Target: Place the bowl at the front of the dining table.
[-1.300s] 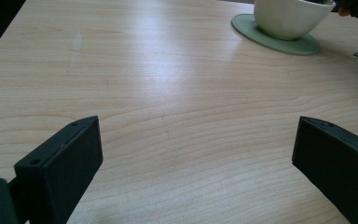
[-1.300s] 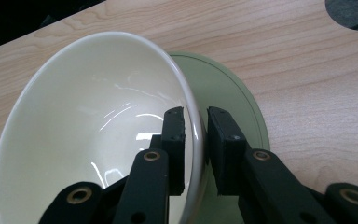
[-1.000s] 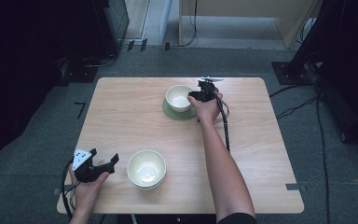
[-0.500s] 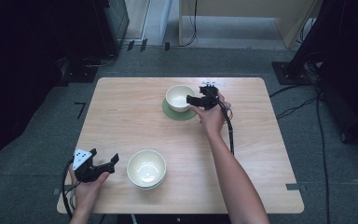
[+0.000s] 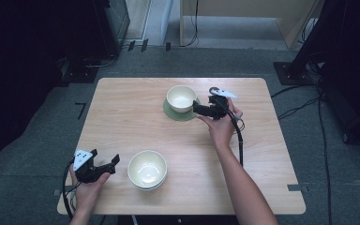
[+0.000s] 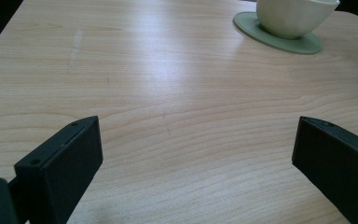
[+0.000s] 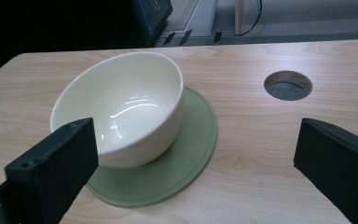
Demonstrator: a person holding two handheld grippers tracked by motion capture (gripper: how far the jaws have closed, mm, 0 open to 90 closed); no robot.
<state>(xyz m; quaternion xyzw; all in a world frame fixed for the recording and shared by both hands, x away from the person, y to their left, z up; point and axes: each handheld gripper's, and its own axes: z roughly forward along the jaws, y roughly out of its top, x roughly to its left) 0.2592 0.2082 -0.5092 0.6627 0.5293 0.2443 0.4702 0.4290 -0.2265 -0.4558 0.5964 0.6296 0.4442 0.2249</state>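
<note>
- Step in hand, as I judge it: the release; a cream bowl (image 5: 181,98) sits upright on a green mat (image 5: 182,111) at the far middle of the bench (image 5: 122,117); the right gripper (image 5: 198,108) hangs just to its right, and its jaws have just been opening; they stand wide apart, one beside the bowl's wall and the other over bare wood, pressing on nothing
- The left gripper (image 5: 114,162) rests at the near left edge of the bench, jaws apart with only wood between them; it points toward a stack of bowls (image 5: 146,169) just to its right
- Next move, by my reading: draw the right gripper back clear of the rim without nudging the bowl off the mat; then take the top bowl of the near stack by its rim
- Count: one bowl on the mat; the near stack looks like two bowls, though the lower one barely shows; one mat; two grippers; one round hole (image 7: 288,85) in the bench top
</note>
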